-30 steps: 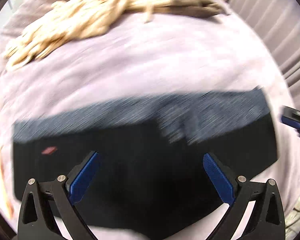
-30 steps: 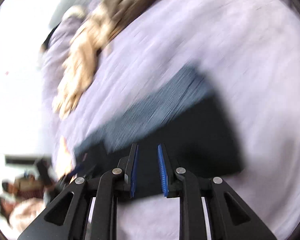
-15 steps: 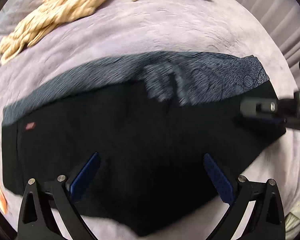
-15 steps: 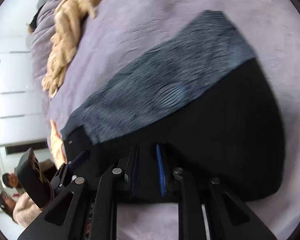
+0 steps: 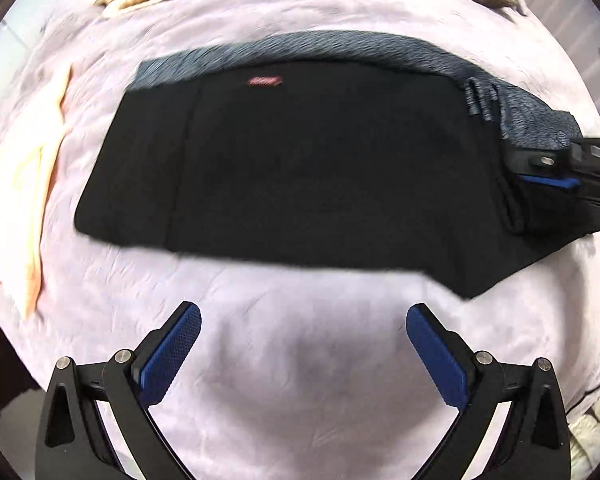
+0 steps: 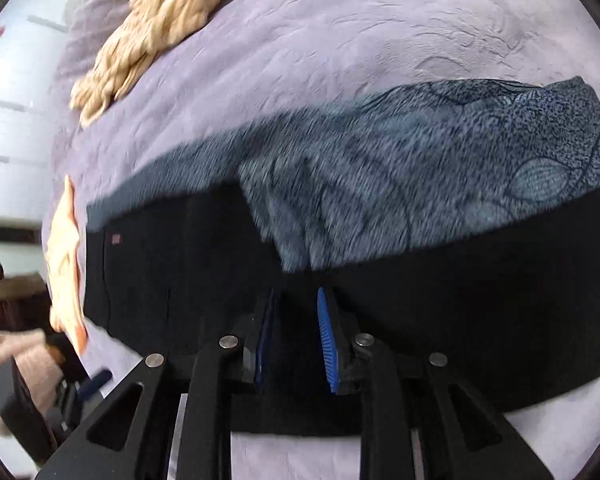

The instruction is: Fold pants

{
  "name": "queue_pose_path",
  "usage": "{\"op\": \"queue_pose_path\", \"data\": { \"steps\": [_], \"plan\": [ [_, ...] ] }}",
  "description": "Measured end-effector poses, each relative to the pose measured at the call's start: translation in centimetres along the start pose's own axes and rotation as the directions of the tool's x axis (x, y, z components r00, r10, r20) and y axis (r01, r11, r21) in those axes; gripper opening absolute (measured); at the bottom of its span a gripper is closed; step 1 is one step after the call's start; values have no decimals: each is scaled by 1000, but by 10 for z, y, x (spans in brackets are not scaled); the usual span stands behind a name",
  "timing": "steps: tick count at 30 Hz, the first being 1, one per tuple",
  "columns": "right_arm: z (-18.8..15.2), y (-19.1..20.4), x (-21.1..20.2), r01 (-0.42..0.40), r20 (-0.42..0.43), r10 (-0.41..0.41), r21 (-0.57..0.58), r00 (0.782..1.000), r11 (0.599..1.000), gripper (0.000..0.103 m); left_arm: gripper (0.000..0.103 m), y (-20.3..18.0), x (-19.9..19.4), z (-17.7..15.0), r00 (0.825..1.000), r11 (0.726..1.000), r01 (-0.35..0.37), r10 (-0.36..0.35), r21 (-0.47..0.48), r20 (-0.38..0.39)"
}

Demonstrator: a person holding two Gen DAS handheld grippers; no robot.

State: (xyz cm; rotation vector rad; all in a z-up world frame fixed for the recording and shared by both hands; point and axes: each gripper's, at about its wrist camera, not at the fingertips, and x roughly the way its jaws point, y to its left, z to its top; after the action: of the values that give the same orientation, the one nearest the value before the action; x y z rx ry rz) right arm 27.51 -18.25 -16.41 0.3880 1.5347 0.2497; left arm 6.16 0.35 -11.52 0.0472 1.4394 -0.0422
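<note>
Black pants point(image 5: 320, 168) lie flat on the lilac bedspread point(image 5: 300, 360) beside a grey patterned cloth point(image 6: 440, 184). I see my left gripper point(image 5: 303, 338) spread wide over bare bedspread; my right gripper point(image 6: 296, 332) pinches a fold at the pants' edge

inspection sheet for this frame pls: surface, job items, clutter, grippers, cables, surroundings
Surface: lilac bedspread, wrinkled.
Job's things: black pants lying flat, grey patterned lining showing along the far edge, small red label.
Clutter: beige knit garment at the far side; peach cloth at the bed's edge.
Grippers: left gripper open over bare bedspread, holding nothing; right gripper over the pants' end, fingers narrowly apart, grip on the cloth not clear.
Cables: nothing seen.
Surroundings: pale wall panels; a person's fuzzy sleeve.
</note>
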Motion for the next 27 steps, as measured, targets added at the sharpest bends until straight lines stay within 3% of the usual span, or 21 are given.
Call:
{"op": "queue_pose_path", "data": {
  "steps": [5, 7, 18, 20, 23, 27],
  "plan": [
    [-27, 4, -35, -29, -6, 29, 11, 1000, 1000, 25, 103, 22, -4, -11, 1000, 999, 18, -18, -39, 3],
    [-40, 5, -42, -20, -12, 20, 21, 1000, 1000, 32, 103, 26, -9, -20, 1000, 999, 26, -26, -44, 9],
    [-103, 44, -24, 64, -143, -61, 20, 988, 998, 35, 103, 39, -16, -42, 995, 993, 96, -94, -72, 33],
    [-105, 54, -17, 80, -157, -80, -3, 984, 997, 38, 103, 55, -21, -45, 995, 992, 97, -95, -77, 35],
    [-105, 71, -11, 99, -154, -104, -39, 983, 994, 55, 103, 69, -20, -49, 994, 990, 105, -103, -89, 32],
    [-102, 87, -10, 103, -149, -114, -76, 982, 992, 63, 103, 93, -17, -50, 993, 987, 115, -114, -115, 11]
  ]
}}
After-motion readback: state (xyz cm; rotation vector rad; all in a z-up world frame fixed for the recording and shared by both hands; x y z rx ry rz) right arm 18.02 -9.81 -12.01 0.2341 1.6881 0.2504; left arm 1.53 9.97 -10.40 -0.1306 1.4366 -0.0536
